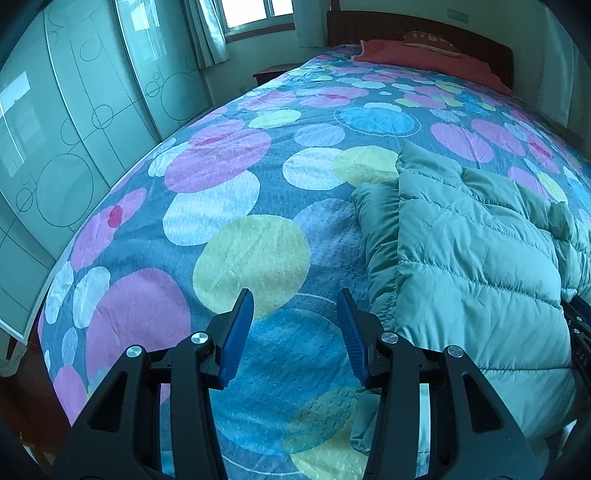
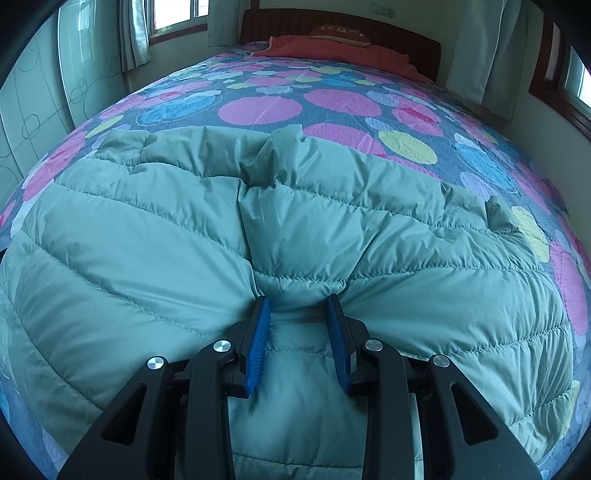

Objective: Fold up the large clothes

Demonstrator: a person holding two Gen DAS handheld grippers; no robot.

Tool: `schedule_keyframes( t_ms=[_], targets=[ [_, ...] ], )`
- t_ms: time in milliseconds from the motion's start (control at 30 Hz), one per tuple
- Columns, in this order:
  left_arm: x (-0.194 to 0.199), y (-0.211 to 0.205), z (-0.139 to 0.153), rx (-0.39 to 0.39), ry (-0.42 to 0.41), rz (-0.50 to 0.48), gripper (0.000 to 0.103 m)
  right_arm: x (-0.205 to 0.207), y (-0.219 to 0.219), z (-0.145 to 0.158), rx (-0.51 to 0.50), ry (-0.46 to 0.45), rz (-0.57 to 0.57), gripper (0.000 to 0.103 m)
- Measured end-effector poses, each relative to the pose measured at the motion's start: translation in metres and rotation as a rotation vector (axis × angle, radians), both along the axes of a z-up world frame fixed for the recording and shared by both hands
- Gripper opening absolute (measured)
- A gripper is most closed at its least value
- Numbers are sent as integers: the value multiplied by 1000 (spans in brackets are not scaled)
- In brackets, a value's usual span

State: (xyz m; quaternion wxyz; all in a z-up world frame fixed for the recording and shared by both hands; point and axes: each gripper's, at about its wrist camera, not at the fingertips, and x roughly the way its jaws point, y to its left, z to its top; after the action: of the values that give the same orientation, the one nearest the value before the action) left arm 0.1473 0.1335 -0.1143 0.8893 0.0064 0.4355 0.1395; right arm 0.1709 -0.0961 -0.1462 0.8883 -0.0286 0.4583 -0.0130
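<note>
A large teal quilted puffer jacket (image 2: 147, 240) lies spread on the bed and fills most of the right wrist view. My right gripper (image 2: 298, 298) is shut on a bunched fold of it near the jacket's near edge, and the fabric puckers between the blue pads (image 2: 258, 339). In the left wrist view the same jacket (image 1: 461, 240) lies to the right, with one sleeve folded along its left side. My left gripper (image 1: 294, 295) hovers open over the bare bedspread just left of the jacket, with nothing between its fingers.
The bed carries a bedspread (image 1: 221, 177) with coloured circles. A red blanket (image 1: 424, 55) and a brown pillow (image 1: 432, 38) lie by the wooden headboard (image 2: 388, 33). Frosted wardrobe doors (image 1: 74, 129) stand close along the bed's left side. Curtains and windows line the far walls.
</note>
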Motion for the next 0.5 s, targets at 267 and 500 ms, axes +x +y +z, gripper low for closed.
schedule_keyframes(
  t_ms=[267,500],
  targets=[
    [-9,3,-1,-34,4,11,55,-1,1,0,-2,-1,-1,32],
    [-23,9,-9,-156,27,37,55,-1,3,0,-4,-2,-2,32]
  ],
)
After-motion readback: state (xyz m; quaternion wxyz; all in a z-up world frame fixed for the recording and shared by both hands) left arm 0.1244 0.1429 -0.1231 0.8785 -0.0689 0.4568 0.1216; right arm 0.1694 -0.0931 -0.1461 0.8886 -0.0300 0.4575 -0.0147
